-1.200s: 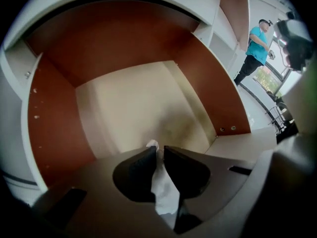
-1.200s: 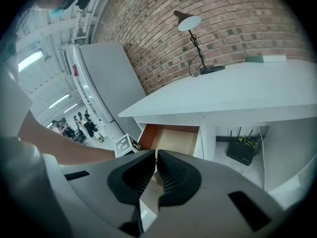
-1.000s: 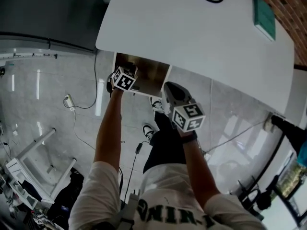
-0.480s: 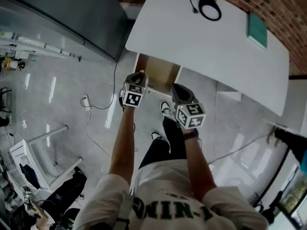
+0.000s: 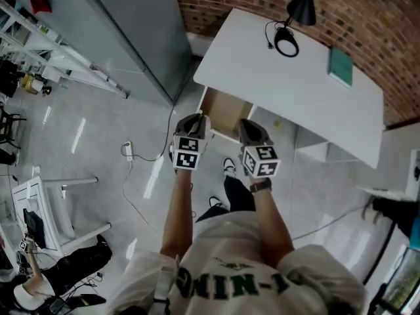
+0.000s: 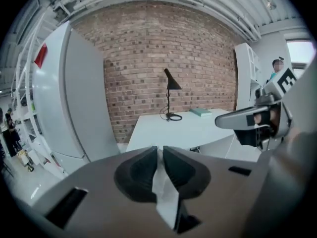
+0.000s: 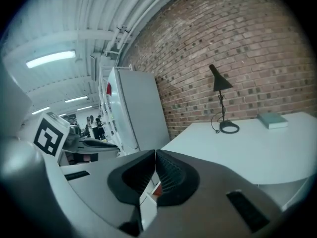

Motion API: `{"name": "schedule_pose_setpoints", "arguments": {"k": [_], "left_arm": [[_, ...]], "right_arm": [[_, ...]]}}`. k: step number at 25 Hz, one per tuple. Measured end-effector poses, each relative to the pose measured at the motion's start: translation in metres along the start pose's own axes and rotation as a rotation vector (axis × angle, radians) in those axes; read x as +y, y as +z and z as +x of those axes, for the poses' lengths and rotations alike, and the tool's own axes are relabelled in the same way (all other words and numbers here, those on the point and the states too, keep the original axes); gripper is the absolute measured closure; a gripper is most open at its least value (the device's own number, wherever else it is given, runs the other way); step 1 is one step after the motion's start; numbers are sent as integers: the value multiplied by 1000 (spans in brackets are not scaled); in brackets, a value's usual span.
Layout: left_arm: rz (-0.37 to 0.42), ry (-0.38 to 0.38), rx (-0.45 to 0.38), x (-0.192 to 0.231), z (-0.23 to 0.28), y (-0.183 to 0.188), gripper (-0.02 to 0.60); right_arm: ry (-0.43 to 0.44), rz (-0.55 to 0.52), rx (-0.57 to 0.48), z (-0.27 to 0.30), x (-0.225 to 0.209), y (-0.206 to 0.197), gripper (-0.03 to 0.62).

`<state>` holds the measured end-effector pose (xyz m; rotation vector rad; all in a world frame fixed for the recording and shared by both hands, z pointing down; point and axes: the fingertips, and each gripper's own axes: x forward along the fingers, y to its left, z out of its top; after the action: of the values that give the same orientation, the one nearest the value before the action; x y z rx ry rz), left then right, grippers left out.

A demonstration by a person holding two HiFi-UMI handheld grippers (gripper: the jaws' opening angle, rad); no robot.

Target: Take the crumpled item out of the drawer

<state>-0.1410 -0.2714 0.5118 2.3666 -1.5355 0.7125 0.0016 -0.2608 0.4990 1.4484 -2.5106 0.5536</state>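
Note:
In the left gripper view a crumpled white item (image 6: 164, 185) is pinched between the dark pads of my left gripper (image 6: 159, 150), which is shut on it. From the head view the left gripper (image 5: 195, 119) is raised by the front left corner of the open wooden drawer (image 5: 225, 109) under the white desk (image 5: 295, 84); the item is too small to make out there. My right gripper (image 5: 249, 125) is held beside it over the drawer's front right. Its jaws (image 7: 154, 155) are shut with their tips touching and nothing gripped.
On the desk stand a black lamp (image 5: 293, 18) and a green book (image 5: 340, 67). A grey cabinet (image 5: 131, 25) rises to the left, a brick wall (image 5: 367, 25) stands behind, and a white cable and plug (image 5: 128, 151) lie on the glossy floor.
Both grippers have drawn back from the drawer and risen toward the body. The head view has pulled up and away, so more of the room shows. The drawer stays open.

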Motion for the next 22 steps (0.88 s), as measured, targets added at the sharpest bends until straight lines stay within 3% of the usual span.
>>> {"name": "schedule_pose_setpoints", "arguments": {"k": [12,16,22], "left_arm": [[-39,202,-323,-15,-125,72,545],[-40,216,-375,-23,-147,84,544],[-51,224,-413,-44,-166,83,545]], "right_arm": [[-6,-209,-174,-65,36,85,589],[6,-220,-242,-90,49,100,589],[-9,-229,-246,-115,49,93,589]]}}
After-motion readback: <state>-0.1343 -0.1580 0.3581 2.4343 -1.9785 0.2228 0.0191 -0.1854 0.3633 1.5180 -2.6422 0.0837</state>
